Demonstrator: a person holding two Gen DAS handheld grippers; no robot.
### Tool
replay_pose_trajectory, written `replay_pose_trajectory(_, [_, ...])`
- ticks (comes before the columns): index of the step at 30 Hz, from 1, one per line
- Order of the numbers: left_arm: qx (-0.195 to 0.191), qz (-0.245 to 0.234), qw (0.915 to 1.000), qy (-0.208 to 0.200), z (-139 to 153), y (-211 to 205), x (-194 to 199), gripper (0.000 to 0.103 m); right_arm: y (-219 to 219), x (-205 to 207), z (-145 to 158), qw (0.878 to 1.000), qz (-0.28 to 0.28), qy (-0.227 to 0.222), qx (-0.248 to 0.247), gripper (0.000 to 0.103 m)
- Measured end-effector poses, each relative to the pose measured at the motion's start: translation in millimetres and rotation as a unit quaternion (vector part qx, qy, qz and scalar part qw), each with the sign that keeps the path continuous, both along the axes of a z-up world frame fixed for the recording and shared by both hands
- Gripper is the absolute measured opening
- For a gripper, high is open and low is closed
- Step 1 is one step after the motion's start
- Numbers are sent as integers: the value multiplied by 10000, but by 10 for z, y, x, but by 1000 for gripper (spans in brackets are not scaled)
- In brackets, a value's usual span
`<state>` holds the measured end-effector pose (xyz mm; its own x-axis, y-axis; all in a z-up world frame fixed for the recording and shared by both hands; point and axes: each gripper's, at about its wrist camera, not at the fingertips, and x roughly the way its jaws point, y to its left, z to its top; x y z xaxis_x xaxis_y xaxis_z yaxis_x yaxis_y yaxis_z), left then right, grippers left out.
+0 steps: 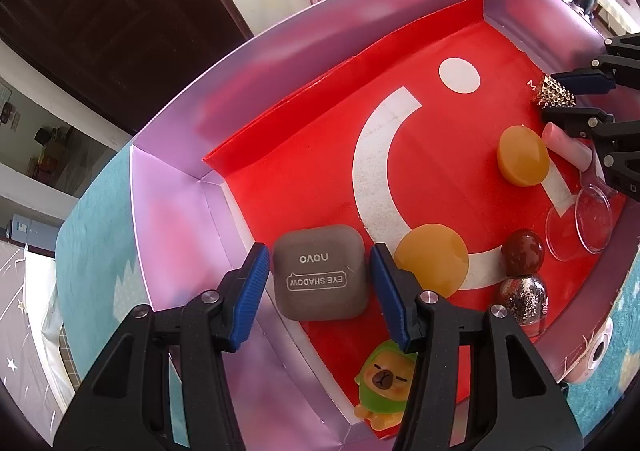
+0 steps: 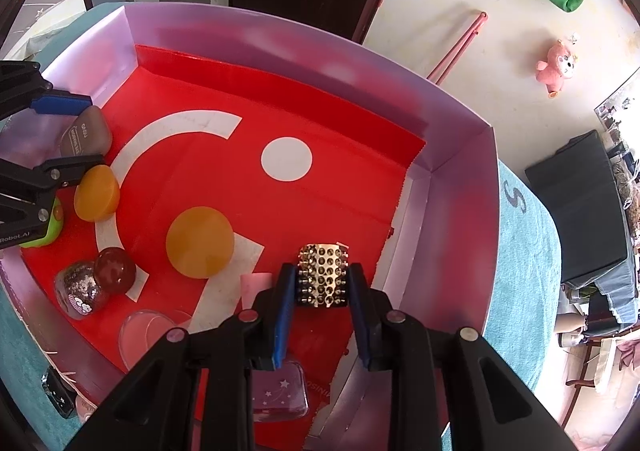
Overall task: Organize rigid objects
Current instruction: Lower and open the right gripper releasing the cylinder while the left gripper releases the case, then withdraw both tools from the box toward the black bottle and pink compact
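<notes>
A shallow box (image 1: pixel 172 187) with a red floor holds the objects. My left gripper (image 1: pixel 318 271) is open around a grey "novo EYE SHADOW" case (image 1: pixel 320 273) lying by the box's left wall; the pads stand a little apart from its sides. The case also shows in the right wrist view (image 2: pixel 86 133). My right gripper (image 2: pixel 322 287) has its pads against a gold studded cap (image 2: pixel 322 275) resting on the floor near the right wall. The cap shows in the left wrist view (image 1: pixel 554 93) between the right gripper's fingers (image 1: pixel 576 115).
Inside the box lie two orange discs (image 1: pixel 432 257) (image 1: pixel 522 155), a glitter nail-polish bottle (image 1: pixel 522 283), a clear round lid (image 1: pixel 580 223), a pink cylinder (image 1: pixel 568 145), a green capybara figure (image 1: pixel 384 383) and a pink starred case (image 2: pixel 280 391). The box sits on a teal cloth (image 2: pixel 528 251).
</notes>
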<state>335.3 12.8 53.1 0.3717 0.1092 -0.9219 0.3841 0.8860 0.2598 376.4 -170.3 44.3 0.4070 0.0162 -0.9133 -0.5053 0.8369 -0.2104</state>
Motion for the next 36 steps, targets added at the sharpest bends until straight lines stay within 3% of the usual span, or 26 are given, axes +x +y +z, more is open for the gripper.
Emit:
replay_pose_trajectory(13, [-154,47,9997,-160,142,-56,-95,52,6,-42,53,10000,9,-63,-26,36])
replay_pose_trajectory(16, [-236,46,9993,-279,243,-99,-165,57,8,-95,106,9999,-33,-162,-47,46])
replay_pose_trajectory(23, [-539,2,9962,-679,540,-148,-470,59,-80,-255,339,9992,-136,-342,170,46])
replay_pose_trajectory(28, [-933,34,9893,-1118,783,-140,-753,70,-153,-450,584,9973,-168,-564,448,52])
replay_pose_trajectory(33, [-1489,206,9757,-1596,1031,-105,-1094,77,-257,-730,860,9929,-190,-852,801,56])
replay_pose_trajectory(36, [-1633,231,9677,-1908,1114,-73,-1265,83,-325,-911,1037,9890,-153,-1066,1011,65])
